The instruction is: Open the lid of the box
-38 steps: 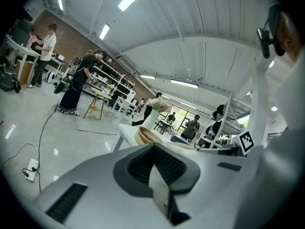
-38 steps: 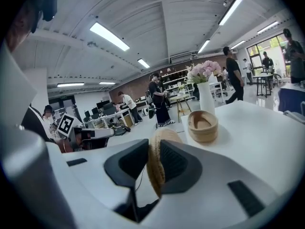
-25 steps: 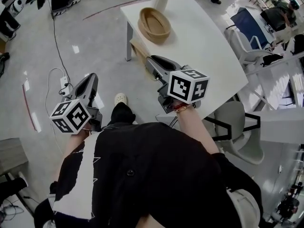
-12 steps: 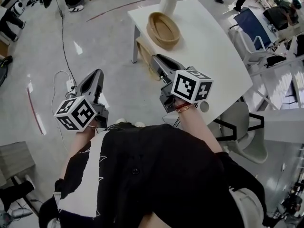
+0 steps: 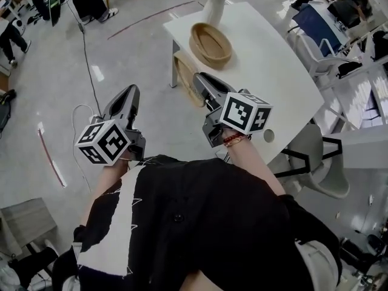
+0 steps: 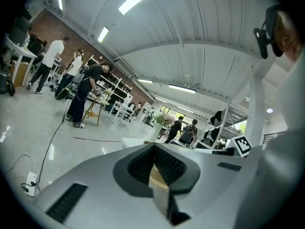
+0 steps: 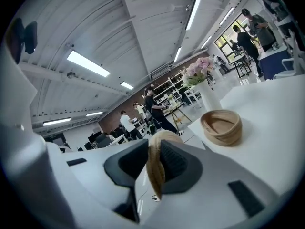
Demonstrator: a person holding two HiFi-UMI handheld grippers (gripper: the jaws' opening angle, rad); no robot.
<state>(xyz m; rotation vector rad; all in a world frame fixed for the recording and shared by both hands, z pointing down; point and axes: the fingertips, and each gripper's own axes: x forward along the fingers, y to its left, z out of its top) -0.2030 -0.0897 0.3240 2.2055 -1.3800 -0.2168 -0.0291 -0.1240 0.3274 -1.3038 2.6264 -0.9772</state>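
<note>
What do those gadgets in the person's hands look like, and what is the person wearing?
Each hand carries tapering grey plastic tongs with ribbed black pads: the left tongs and the right tongs. Each ends in a white cube printed with black square markers. The person wears a black top with a white panel, and a red beaded bracelet on the right wrist.

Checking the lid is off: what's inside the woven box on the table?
The woven box is open: bare woven floor, nothing in it. Its near wall hides a strip of that floor.
</note>
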